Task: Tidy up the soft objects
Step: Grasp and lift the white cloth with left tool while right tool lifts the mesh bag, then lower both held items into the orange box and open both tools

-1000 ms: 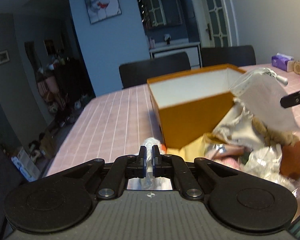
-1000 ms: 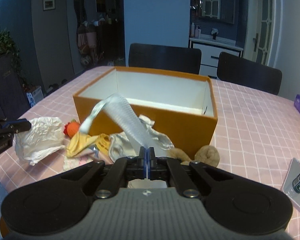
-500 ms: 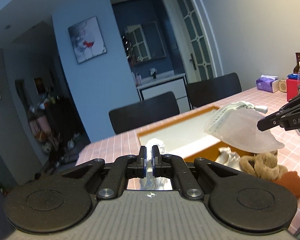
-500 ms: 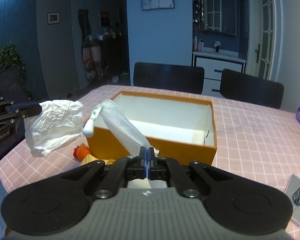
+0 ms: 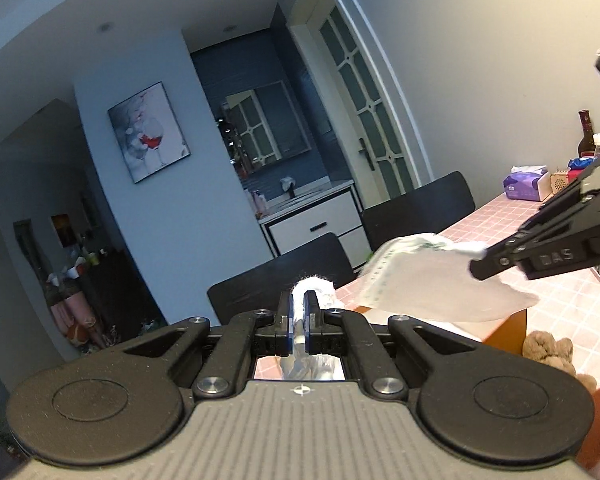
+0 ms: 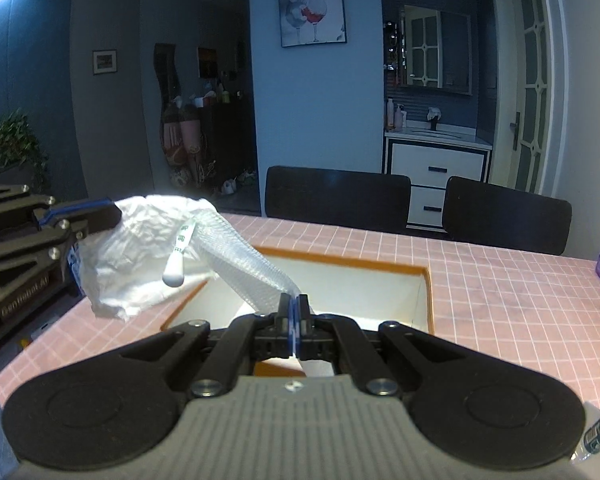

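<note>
You are holding one soft thing in each claw, both lifted above the open orange cardboard box with white inside, which is standing on the pink checked desk in the middle of the right wrist view.

Your left claw is pressed closed on a crumpled white plastic bag; in the right wrist view this bag is hanging at the left of the frame, over the near left corner of the box. Your right claw is pinched closed on a clear netted plastic pouch with a white cap, which is stretching up and to the left from the jaws, almost touching the white bag.

What could go wrong: the two things are very near each other, so they could tangle or stick when you are releasing them. The white bag is hanging partly outside the box edge, so if you are opening the left claw here, it could land on the desk, not inside. Both are light and thin, so they may cling to the jaws.

For writing, "DAS" is readable on the right claw body at the right of the left wrist view. On the left claw body, at the left edge of the right wrist view, a word like "GenRobot.AI" is appearing, but it is blurred. The green print on the pouch is too small to read.
</note>
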`<action>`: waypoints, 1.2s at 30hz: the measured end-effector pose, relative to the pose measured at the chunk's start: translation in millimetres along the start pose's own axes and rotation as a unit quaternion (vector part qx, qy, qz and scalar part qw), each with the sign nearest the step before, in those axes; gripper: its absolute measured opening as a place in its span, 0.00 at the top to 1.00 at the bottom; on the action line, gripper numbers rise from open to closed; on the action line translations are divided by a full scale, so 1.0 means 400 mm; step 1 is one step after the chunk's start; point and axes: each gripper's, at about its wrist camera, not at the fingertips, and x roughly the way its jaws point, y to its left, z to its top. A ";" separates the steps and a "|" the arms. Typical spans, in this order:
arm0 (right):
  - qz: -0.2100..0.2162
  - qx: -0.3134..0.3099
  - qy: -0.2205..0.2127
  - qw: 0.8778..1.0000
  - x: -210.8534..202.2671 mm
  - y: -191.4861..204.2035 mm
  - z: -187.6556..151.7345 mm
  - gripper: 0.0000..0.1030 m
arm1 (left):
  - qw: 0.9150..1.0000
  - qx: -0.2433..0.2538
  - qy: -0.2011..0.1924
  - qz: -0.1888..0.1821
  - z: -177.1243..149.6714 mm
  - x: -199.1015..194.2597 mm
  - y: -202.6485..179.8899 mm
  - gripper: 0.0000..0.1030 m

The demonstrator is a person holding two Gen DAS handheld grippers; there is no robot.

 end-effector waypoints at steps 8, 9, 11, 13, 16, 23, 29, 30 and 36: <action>0.007 0.076 0.058 0.995 0.140 -0.062 0.056 1.00 | 0.999 0.003 0.017 -0.030 0.018 0.120 0.009 0.95; 0.007 0.087 0.068 0.994 0.162 -0.072 0.059 1.00 | 0.999 0.005 0.022 -0.032 0.016 0.138 0.006 0.95; 0.010 0.111 0.094 0.989 0.216 -0.094 0.061 1.00 | 0.999 0.010 0.037 -0.036 0.008 0.175 0.003 0.95; 0.012 0.132 0.118 0.984 0.268 -0.107 0.063 1.00 | 0.998 0.017 0.050 -0.041 -0.006 0.211 -0.003 0.95; 0.005 0.142 0.150 0.978 0.340 -0.117 0.052 1.00 | 0.995 0.023 0.079 -0.051 -0.029 0.272 -0.008 0.95; 0.021 0.187 0.226 0.956 0.478 -0.143 0.034 1.00 | 0.984 0.056 0.157 -0.071 -0.089 0.403 -0.025 0.95; 0.044 0.221 0.269 0.936 0.571 -0.163 0.017 1.00 | 0.974 0.064 0.207 -0.072 -0.131 0.477 -0.015 0.95; 0.046 0.224 0.274 0.934 0.584 -0.165 0.015 1.00 | 0.972 0.066 0.215 -0.073 -0.137 0.484 -0.012 0.95; 0.061 0.236 0.307 0.920 0.658 -0.170 0.013 1.00 | 0.960 0.079 0.259 -0.078 -0.160 0.513 -0.013 0.95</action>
